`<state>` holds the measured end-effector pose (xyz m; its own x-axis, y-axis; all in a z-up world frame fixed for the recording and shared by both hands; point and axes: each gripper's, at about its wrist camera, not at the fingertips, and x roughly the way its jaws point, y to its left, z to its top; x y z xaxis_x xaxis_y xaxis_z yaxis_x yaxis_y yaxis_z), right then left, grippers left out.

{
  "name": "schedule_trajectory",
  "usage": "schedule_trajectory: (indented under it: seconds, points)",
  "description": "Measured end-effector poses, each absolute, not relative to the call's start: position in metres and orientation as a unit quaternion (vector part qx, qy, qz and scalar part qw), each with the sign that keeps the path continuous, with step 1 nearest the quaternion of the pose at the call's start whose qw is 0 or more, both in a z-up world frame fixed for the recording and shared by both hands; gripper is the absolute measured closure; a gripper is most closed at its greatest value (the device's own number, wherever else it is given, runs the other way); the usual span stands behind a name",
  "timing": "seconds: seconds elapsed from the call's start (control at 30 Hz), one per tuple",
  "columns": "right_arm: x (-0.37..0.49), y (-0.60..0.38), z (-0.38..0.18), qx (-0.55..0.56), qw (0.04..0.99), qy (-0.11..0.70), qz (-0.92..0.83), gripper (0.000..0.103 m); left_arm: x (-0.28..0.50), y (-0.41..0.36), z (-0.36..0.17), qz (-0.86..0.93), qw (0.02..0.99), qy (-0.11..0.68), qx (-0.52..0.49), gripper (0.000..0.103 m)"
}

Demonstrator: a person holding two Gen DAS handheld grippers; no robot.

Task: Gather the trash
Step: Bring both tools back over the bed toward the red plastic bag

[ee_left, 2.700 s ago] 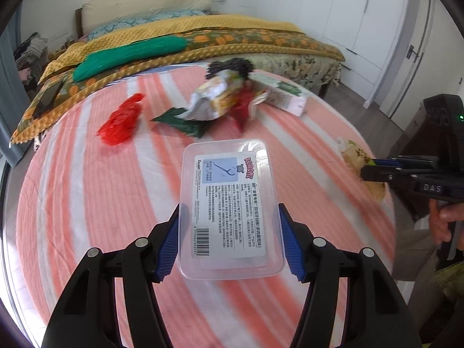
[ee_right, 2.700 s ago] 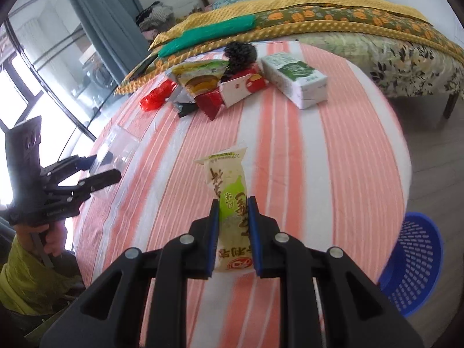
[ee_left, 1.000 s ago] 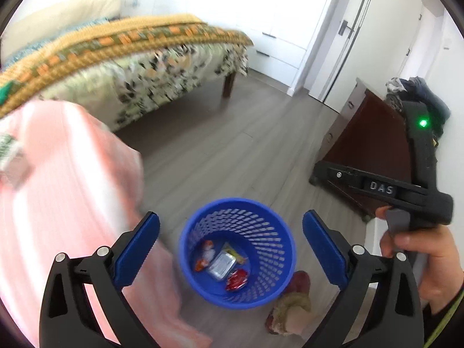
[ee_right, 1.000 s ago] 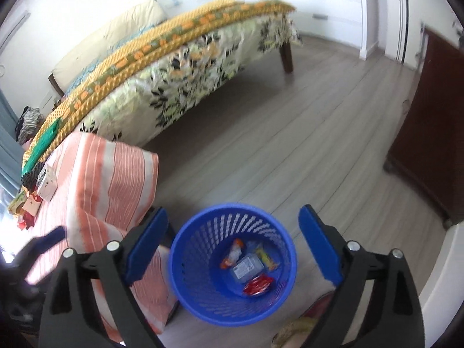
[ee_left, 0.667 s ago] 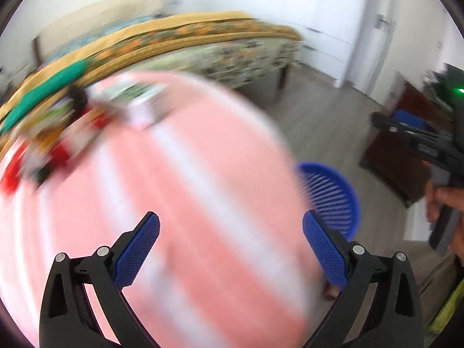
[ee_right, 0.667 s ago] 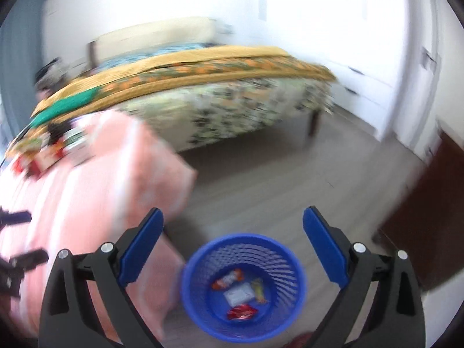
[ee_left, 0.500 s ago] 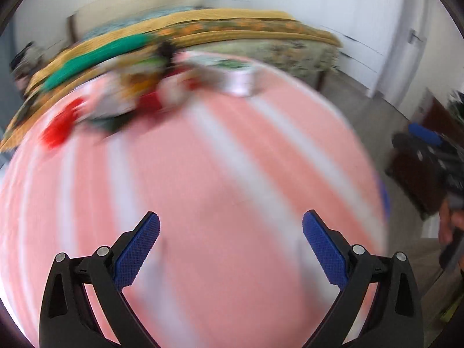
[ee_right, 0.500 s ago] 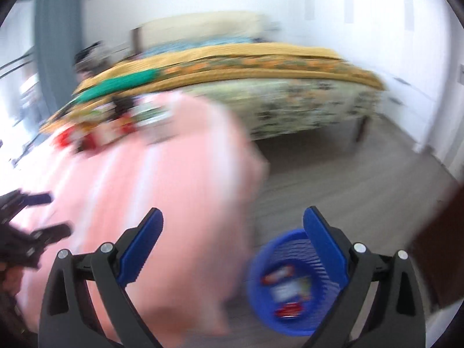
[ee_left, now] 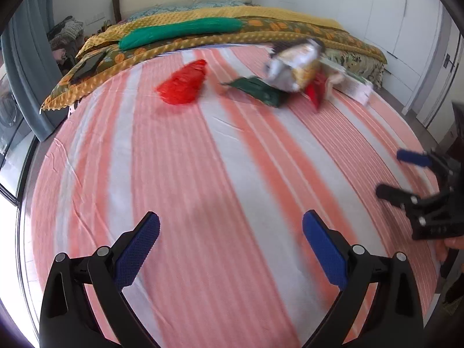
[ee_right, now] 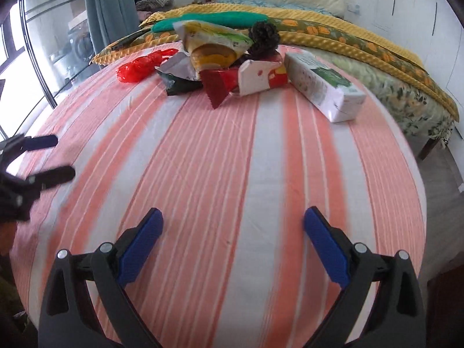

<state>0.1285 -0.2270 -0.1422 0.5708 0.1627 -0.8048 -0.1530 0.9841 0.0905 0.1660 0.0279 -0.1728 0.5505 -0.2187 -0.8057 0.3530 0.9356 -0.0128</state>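
Observation:
Trash lies at the far side of the round striped table (ee_left: 203,174): a red crumpled wrapper (ee_left: 184,82) (ee_right: 139,66), a dark green packet (ee_left: 258,90) (ee_right: 179,84), a yellow-and-silver snack bag (ee_left: 293,63) (ee_right: 211,43), a red-and-white packet (ee_right: 261,76), a white-green carton (ee_right: 322,87) and a black pine cone (ee_right: 264,39). My left gripper (ee_left: 230,242) is open and empty above the near table. My right gripper (ee_right: 232,242) is open and empty too; it also shows at the right edge of the left wrist view (ee_left: 406,174).
A bed (ee_left: 232,26) with a yellow patterned cover and a green cushion (ee_right: 208,18) stands behind the table. Grey curtains (ee_right: 110,14) and a window are at the left. White wardrobes (ee_left: 391,14) are at the right. The blue bin is out of view.
Both grippers held items over the table, then hung open over the blue bin on the floor. They have swung back to face the table, still open and empty.

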Motion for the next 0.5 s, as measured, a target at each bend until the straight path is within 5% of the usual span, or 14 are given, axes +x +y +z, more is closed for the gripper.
schedule_trajectory:
  seconds: [0.5]
  points:
    - [0.131, -0.228, -0.143, 0.007, 0.885, 0.457, 0.091, 0.006, 0.345, 0.026, -0.169, -0.166, 0.881, 0.438, 0.059, 0.006]
